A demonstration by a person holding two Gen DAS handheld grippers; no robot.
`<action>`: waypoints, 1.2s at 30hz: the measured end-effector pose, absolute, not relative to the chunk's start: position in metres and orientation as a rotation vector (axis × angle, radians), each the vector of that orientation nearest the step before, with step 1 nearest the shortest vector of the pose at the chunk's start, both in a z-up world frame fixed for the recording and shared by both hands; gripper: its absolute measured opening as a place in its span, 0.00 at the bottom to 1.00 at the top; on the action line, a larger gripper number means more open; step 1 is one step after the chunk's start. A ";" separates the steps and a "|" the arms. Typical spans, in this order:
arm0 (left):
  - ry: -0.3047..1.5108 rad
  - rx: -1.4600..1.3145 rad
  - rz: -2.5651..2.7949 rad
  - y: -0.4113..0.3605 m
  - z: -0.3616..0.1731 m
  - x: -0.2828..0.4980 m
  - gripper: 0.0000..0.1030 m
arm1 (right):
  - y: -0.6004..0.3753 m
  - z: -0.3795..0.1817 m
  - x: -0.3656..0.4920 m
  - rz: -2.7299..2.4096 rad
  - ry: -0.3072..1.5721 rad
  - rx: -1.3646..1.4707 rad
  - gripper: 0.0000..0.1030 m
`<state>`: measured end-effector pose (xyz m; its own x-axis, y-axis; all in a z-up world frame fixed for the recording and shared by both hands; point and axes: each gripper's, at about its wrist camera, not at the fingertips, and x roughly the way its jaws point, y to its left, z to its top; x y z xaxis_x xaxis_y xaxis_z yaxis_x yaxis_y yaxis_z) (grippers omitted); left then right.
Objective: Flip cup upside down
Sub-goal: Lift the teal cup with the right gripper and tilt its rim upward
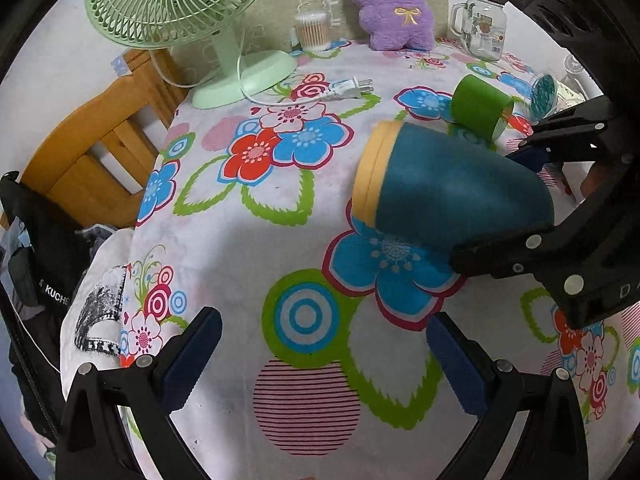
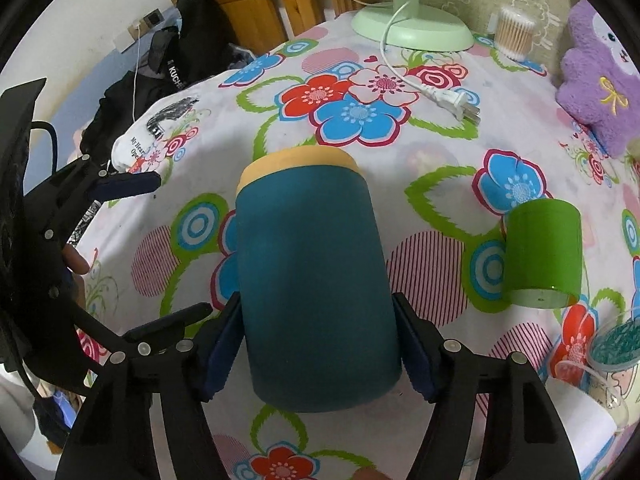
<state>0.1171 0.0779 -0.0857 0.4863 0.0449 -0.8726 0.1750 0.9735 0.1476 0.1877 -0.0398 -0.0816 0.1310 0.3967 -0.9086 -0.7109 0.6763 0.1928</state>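
Observation:
A dark teal cup [image 2: 312, 288] with a yellow band at its far end is held between the fingers of my right gripper [image 2: 320, 344], which is shut on it. In the left wrist view the cup [image 1: 452, 188] lies tilted on its side above the flowered tablecloth [image 1: 256, 280], yellow band pointing left, with the right gripper [image 1: 536, 196] clamped on its wide end. My left gripper [image 1: 320, 356] is open and empty, over the cloth in front of the cup.
A green cup [image 2: 544, 252] stands upside down to the right of the teal one. A green fan [image 1: 180, 4], its plug [image 1: 352, 88], a purple plush [image 1: 392, 4], a glass mug [image 1: 480, 24], a cotton swab jar [image 1: 314, 30] and a wooden chair [image 1: 100, 144] surround the table.

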 end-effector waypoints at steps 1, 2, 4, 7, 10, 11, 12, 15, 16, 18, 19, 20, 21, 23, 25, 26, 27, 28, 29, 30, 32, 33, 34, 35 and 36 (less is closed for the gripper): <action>1.063 0.227 -0.079 0.078 -0.085 0.117 1.00 | -0.041 -0.080 0.186 0.832 1.189 -0.309 0.70; 1.063 0.226 -0.080 0.078 -0.085 0.117 1.00 | -0.042 -0.077 0.183 0.842 1.187 -0.297 0.70; 1.061 0.221 -0.083 0.078 -0.083 0.115 1.00 | -0.044 -0.070 0.176 0.854 1.176 -0.286 0.70; 1.053 0.205 -0.099 0.076 -0.077 0.109 1.00 | -0.050 -0.061 0.163 0.881 1.169 -0.258 0.69; 1.036 0.194 -0.123 0.070 -0.068 0.100 1.00 | -0.057 -0.054 0.150 0.900 1.164 -0.240 0.68; 1.033 0.193 -0.129 0.068 -0.067 0.097 1.00 | -0.060 -0.052 0.144 0.908 1.160 -0.243 0.68; 1.028 0.194 -0.138 0.064 -0.063 0.092 1.00 | -0.061 -0.052 0.140 0.913 1.160 -0.249 0.68; 1.021 0.207 -0.153 0.055 -0.060 0.081 1.00 | -0.065 -0.056 0.129 0.922 1.173 -0.286 0.68; 1.024 0.217 -0.160 0.051 -0.061 0.075 1.00 | -0.065 -0.058 0.127 0.923 1.176 -0.301 0.68; 1.031 0.227 -0.167 0.046 -0.064 0.068 1.00 | -0.064 -0.062 0.121 0.920 1.186 -0.330 0.68; 1.038 0.231 -0.169 0.045 -0.067 0.064 1.00 | -0.064 -0.063 0.120 0.918 1.187 -0.338 0.68; 1.046 0.229 -0.170 0.045 -0.069 0.060 1.00 | -0.064 -0.063 0.117 0.917 1.185 -0.345 0.68; 1.054 0.227 -0.169 0.046 -0.071 0.058 1.00 | -0.064 -0.062 0.115 0.918 1.183 -0.350 0.68; 1.062 0.225 -0.154 0.048 -0.074 0.055 1.00 | -0.065 -0.057 0.108 0.932 1.177 -0.346 0.67; 1.058 0.212 -0.150 0.051 -0.072 0.051 1.00 | -0.066 -0.053 0.102 0.945 1.174 -0.338 0.67; 1.052 0.212 -0.151 0.051 -0.070 0.048 1.00 | -0.068 -0.049 0.098 0.950 1.168 -0.336 0.67; 1.043 0.218 -0.152 0.050 -0.067 0.045 1.00 | -0.069 -0.047 0.095 0.952 1.164 -0.335 0.67; 1.034 0.225 -0.156 0.048 -0.064 0.042 1.00 | -0.071 -0.043 0.092 0.953 1.158 -0.333 0.67; 1.029 0.228 -0.163 0.047 -0.062 0.040 1.00 | -0.073 -0.040 0.088 0.952 1.154 -0.330 0.67; 1.024 0.229 -0.172 0.044 -0.060 0.037 1.00 | -0.076 -0.038 0.086 0.950 1.149 -0.328 0.67; 1.012 0.229 -0.192 0.039 -0.055 0.032 1.00 | -0.085 -0.034 0.078 0.940 1.138 -0.323 0.67; 1.007 0.230 -0.202 0.036 -0.053 0.029 1.00 | -0.090 -0.033 0.076 0.937 1.136 -0.314 0.67; 1.003 0.233 -0.212 0.032 -0.052 0.026 1.00 | -0.096 -0.031 0.073 0.935 1.136 -0.298 0.67; 1.000 0.239 -0.218 0.029 -0.050 0.023 1.00 | -0.107 -0.030 0.070 0.922 1.135 -0.277 0.67; 0.999 0.246 -0.222 0.025 -0.050 0.020 1.00 | -0.114 -0.029 0.067 0.907 1.132 -0.268 0.67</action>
